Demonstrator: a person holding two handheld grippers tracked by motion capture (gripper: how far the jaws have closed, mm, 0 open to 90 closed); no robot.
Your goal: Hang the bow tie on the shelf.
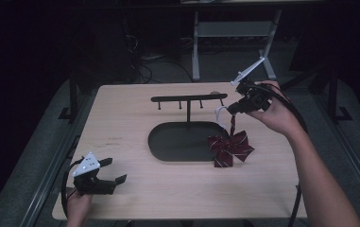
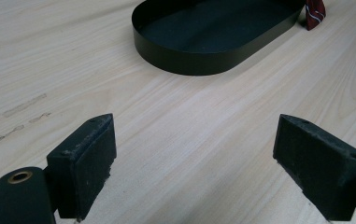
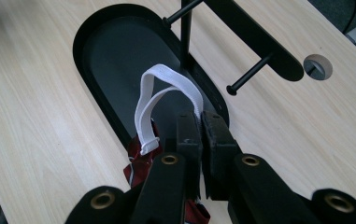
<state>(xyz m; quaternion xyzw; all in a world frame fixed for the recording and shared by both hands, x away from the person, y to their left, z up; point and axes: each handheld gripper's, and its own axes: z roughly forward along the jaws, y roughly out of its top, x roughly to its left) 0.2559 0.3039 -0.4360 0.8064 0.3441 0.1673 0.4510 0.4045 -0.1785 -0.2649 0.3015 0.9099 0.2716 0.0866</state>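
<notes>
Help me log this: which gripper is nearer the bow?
Right. The right gripper holds the bow by its white strap; the left gripper sits open across the table.

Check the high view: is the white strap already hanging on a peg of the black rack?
No, the right gripper holds the white strap beside the black rack, off its pegs.

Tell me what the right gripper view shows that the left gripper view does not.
Right gripper view: the right gripper shut on the white elastic strap of the bow, and the black rack's pegs. Left gripper view: the left gripper, jaws open over bare table. Both show the black oval tray and some of the red striped bow.
</notes>
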